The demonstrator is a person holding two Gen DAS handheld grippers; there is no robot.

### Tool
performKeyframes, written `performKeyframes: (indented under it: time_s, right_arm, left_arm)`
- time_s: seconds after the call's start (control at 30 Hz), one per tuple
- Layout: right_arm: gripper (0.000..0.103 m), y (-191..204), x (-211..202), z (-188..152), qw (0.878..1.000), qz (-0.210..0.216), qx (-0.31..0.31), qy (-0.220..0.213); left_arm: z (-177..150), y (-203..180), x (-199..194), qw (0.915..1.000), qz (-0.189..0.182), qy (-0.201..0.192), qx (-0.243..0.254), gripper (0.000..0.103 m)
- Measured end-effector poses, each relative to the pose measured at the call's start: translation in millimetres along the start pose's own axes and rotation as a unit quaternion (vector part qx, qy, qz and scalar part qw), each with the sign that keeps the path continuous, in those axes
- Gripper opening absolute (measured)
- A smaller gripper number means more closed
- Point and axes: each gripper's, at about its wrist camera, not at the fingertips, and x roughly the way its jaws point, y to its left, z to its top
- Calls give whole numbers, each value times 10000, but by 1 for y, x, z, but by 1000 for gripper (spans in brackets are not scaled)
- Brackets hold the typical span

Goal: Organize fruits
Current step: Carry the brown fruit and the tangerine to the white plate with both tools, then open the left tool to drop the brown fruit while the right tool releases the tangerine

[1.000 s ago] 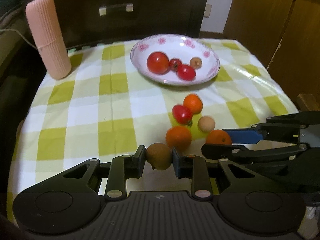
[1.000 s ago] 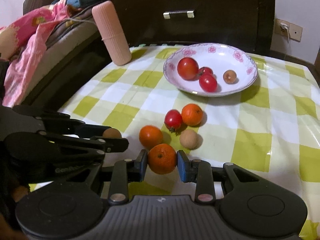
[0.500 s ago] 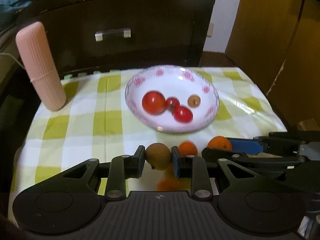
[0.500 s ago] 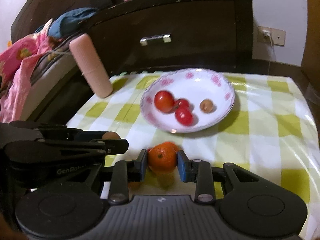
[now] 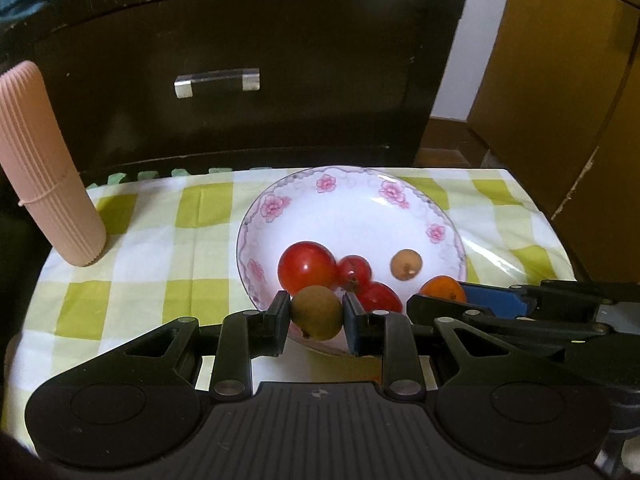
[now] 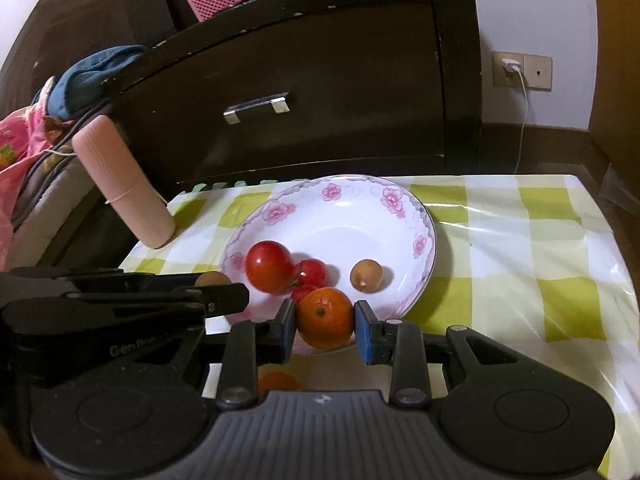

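The left claw [image 5: 316, 317] gripped a round brownish-green fruit [image 5: 317, 312] over the near rim of a white floral-edged ceramic bowl [image 5: 352, 200]. Inside lay a large red tomato [image 5: 306, 267], two smaller red ones and a small tan fruit [image 5: 406, 264]. The right claw [image 5: 442, 300] held an orange citrus [image 5: 442, 288] alongside. A ribbed pink cylinder [image 5: 44, 168] stood on the checked counter [image 5: 140, 272].

Glossy plastic-looking tablecloth [image 6: 520, 240], shiny glazed bowl [image 5: 400, 216], ribbed matt pink case [image 5: 44, 168], dark scuffed wooden cabinet [image 6: 340, 80].
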Motion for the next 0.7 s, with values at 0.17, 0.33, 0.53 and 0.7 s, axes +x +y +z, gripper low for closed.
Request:
performKeyframes:
  time_s: [0.17,0.33,0.53,0.7]
  right_arm:
    - [33,-3,11,3,9999,30,-83,63]
    - [33,-3,18,2,9999,28,-84,115]
    - [33,-5,21,3,9999,1,-40,108]
    - [33,-6,21,5,9999,-12,5,109]
  left_arm:
    - [2,6,10,9998,-46,112,-141,34]
    - [1,6,14,9998,30,151,-125,34]
    - [3,8,19,9996,16,187,-204,34]
    - [4,8,20,9993,10,231,-291,36]
